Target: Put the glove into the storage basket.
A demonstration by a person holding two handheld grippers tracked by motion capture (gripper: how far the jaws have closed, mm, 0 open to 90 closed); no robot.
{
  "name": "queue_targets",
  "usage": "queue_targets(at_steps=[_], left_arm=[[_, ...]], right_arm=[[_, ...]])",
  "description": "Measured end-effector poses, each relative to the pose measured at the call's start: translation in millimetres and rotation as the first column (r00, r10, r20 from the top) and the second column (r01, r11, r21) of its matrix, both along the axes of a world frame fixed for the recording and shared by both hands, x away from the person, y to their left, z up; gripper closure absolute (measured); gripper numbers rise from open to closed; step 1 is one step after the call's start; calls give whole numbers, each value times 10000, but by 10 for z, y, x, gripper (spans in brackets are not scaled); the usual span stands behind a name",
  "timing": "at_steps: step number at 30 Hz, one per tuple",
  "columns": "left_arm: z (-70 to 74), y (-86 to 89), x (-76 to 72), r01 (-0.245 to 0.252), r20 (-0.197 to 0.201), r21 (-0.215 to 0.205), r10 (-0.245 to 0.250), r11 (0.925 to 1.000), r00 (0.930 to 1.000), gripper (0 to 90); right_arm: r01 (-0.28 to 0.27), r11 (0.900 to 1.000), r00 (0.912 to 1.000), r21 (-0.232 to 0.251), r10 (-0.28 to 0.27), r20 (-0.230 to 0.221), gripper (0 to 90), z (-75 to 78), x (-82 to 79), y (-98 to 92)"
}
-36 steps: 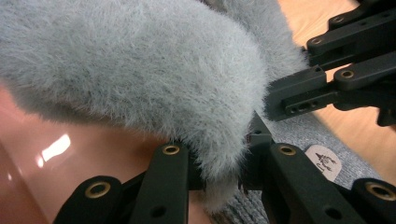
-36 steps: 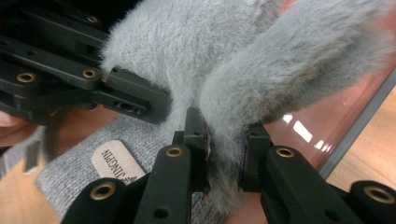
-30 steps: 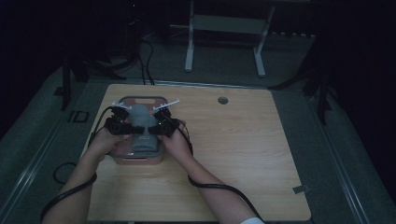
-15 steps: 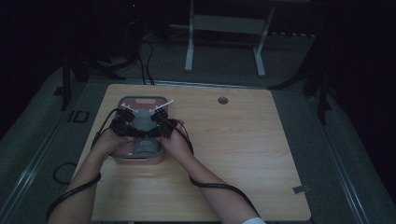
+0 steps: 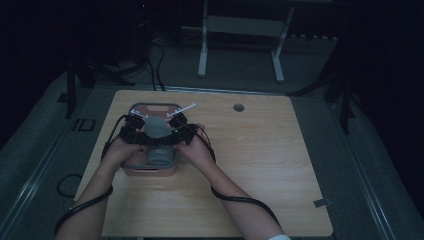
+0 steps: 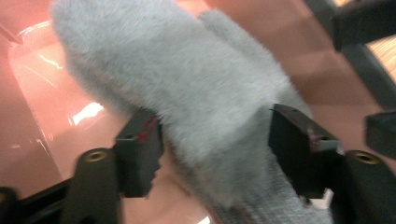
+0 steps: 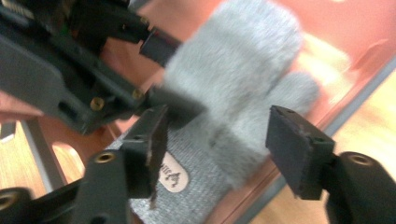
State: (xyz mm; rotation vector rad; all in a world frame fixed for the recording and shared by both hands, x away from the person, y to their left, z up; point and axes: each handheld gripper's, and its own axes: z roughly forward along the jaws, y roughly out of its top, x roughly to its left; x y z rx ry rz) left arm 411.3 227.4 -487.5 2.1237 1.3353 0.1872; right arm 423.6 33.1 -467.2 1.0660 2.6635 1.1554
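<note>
A grey fuzzy slipper [image 5: 157, 128] lies in a salmon-pink plastic bin [image 5: 150, 170] at the table's left. Both hands hover over the bin. My left gripper [image 5: 131, 131] is at the slipper's left and my right gripper [image 5: 180, 131] at its right. In the left gripper view the left gripper [image 6: 212, 140] straddles the slipper's furry top [image 6: 187, 79]; its jaws have just been opening, and the fur brushes the pads. In the right gripper view the right gripper [image 7: 217, 135] stands open above the slipper's knit sole end [image 7: 196, 186], its jaws also just opening, clear of the slipper.
The wooden table [image 5: 260, 165] stretches bare to the right, with a round cable hole [image 5: 238, 107] near its far edge and a scrap of tape [image 5: 322, 202] at the front right. Behind stands a white frame [image 5: 240, 30]. Cables trail from both grippers.
A second ago the slipper was pinched between the two grippers over the bin's far end. Both hands stayed above the bin and now the slipper rests in it.
</note>
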Motion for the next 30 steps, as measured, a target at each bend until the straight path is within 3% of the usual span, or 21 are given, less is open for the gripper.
queue_targets(at_steps=[2,3,4,5,7,9,13,14,15,18,19,21,23,30], left_arm=[[14,0,-21,129,88,-25,-129,9999,9999,265],[45,1,-64,54,513,103,-59,9999,9987,265],[59,9,-80,-48,649,115,40,9999,9979,217],[74,22,-102,-154,810,87,147,9998,9966,177],[109,51,-149,-264,1201,127,247,9996,9925,143],[145,78,-207,-335,1551,-112,348,9994,9873,111],[204,108,-342,-575,2354,-244,617,9980,9699,84],[204,108,-342,-575,2354,-244,617,9980,9699,84],[226,114,-415,-665,2682,-336,731,9972,9606,84],[264,111,-524,-623,3112,-464,737,9970,9475,84],[282,91,-592,-569,3354,-552,722,9968,9393,84],[291,70,-633,-473,3427,-587,646,9972,9372,84],[296,22,-703,-400,3648,-600,592,9974,9292,84],[291,-176,-864,262,3858,-761,52,9968,9226,84]], right_arm=[[-53,9999,9999,114,52,92,320,23,-2,-21],[-112,9999,9998,103,110,174,288,46,-4,-40],[-224,9997,9989,135,219,409,238,90,-16,-80],[-325,9991,9988,272,315,369,196,109,-18,-100],[-372,9986,9988,380,359,328,188,139,-26,-137],[-559,9982,9967,234,544,602,162,155,-49,-171],[-819,9965,9934,185,801,819,150,159,-82,-253],[-819,9965,9934,185,801,819,150,159,-82,-253],[-836,9963,9928,211,814,884,150,160,-90,-274],[-1070,9929,9894,528,1011,1043,150,175,-132,-364],[-1120,9923,9885,536,1058,1084,150,179,-142,-385],[-1172,9918,9866,513,1103,1206,151,181,-164,-433],[-1221,9911,9860,537,1150,1209,151,179,-186,-477],[-1310,9893,9841,637,1220,1291,151,161,-285,-695]])
